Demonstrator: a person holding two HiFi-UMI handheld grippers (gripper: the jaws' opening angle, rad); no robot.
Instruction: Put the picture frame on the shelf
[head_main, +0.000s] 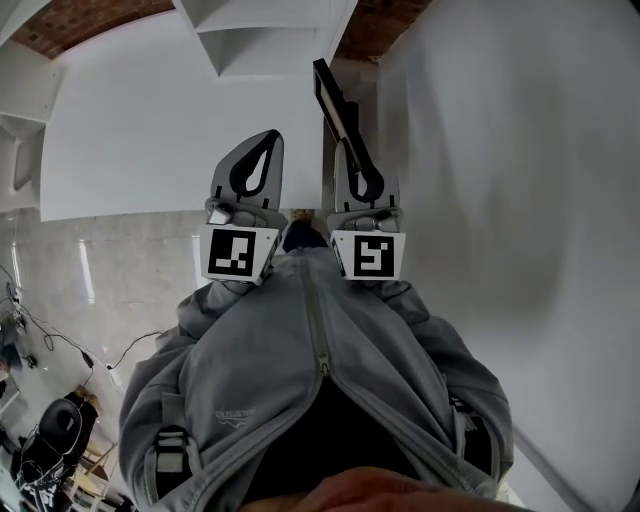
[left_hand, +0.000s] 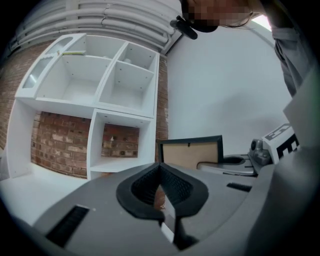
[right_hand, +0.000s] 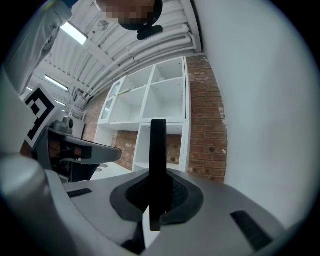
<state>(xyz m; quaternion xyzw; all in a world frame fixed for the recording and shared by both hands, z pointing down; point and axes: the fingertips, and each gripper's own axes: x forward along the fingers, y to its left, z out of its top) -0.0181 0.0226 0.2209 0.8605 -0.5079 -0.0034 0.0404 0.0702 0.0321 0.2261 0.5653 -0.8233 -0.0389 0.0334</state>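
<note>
The picture frame (head_main: 330, 96) is black with a brown back (left_hand: 192, 152). My right gripper (head_main: 350, 160) is shut on its lower edge and holds it upright in front of the person's chest. In the right gripper view the frame (right_hand: 158, 145) shows edge-on, rising from between the jaws. My left gripper (head_main: 265, 146) is raised beside it on the left, shut with nothing in it (left_hand: 160, 169). The white shelf unit (left_hand: 115, 95) with open cubbies stands ahead against a brick wall, and it also appears in the right gripper view (right_hand: 150, 100).
A plain white wall (head_main: 500, 150) runs along the right, close to the frame. Brick wall (left_hand: 60, 140) shows behind the shelf's lower cubbies. The person's grey zipped jacket (head_main: 320, 370) fills the lower head view. A chair and cables (head_main: 50, 430) lie at the lower left.
</note>
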